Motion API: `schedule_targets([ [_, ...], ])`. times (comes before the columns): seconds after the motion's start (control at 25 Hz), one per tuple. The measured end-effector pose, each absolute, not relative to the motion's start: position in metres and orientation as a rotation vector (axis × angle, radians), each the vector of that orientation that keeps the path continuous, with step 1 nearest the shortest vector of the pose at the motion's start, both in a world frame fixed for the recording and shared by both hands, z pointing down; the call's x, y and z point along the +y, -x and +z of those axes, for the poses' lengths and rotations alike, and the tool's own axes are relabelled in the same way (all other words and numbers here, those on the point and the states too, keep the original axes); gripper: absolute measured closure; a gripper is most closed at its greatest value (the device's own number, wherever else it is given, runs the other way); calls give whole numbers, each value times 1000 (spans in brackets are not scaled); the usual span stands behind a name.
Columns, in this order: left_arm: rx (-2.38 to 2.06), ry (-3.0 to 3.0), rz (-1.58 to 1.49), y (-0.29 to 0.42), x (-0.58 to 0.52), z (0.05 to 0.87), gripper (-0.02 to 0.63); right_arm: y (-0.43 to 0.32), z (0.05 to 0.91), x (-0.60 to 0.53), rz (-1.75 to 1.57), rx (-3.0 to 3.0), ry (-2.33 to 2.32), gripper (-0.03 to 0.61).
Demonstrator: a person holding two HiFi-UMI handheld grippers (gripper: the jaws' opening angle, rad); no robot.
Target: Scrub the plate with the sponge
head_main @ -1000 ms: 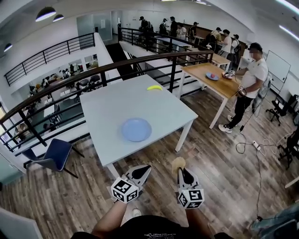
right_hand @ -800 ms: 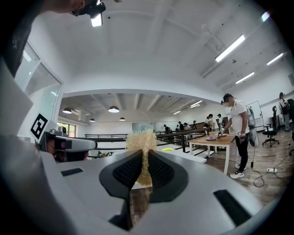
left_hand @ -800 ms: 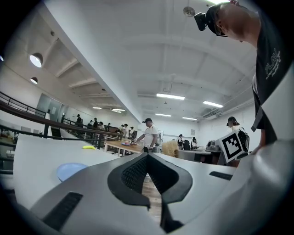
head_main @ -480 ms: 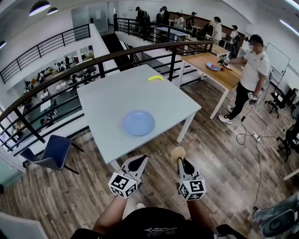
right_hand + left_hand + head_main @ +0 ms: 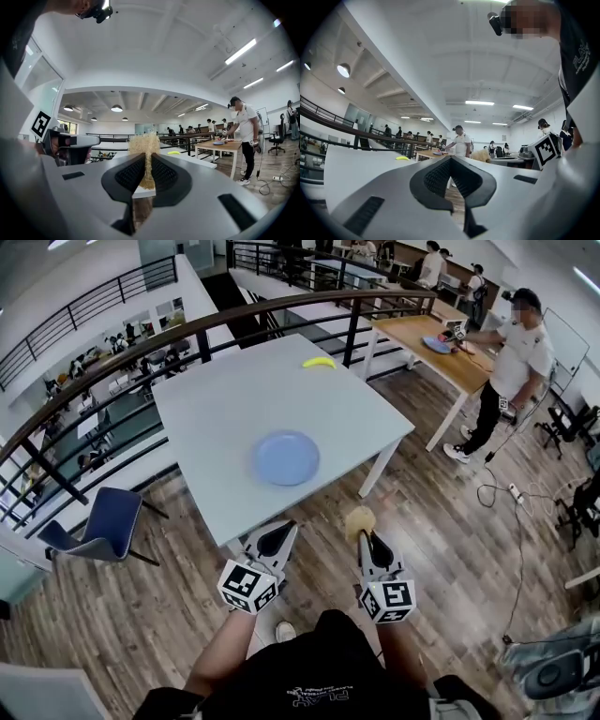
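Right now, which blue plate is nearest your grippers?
The blue plate on the pale grey table directly ahead. The other plate lies on the far wooden table beside a person in white.

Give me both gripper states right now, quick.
Left gripper: closed, nothing between the jaws.
Right gripper: closed on the sponge.
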State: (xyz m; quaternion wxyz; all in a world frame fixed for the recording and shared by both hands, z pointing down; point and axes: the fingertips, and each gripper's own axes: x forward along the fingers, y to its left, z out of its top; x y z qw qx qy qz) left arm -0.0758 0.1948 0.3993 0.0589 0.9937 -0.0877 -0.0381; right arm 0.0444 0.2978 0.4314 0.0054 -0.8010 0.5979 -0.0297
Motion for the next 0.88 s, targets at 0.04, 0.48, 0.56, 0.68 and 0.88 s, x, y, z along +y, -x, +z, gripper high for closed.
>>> schedule_targets([
  [0.04, -268, -3010, -110, 75, 192, 400, 611, -44, 431, 295, -93, 1880, 2504, 535],
  [0.48, -296, -2982, -25, 16, 150, 408, 611, -107, 433, 245, -144, 1907, 2408, 535],
  [0.56, -307, -2978, -17, 1, 143, 408, 611, -122, 432, 234, -149, 1915, 2390, 535],
  [0.68, -325, -2967, -32, -20, 131, 401, 611, -141, 430, 217, -148, 1937, 2363, 535],
  [0.88, -364, -2970, -44, -52, 116, 393, 611, -172, 422, 192, -146, 1990, 2302, 535],
])
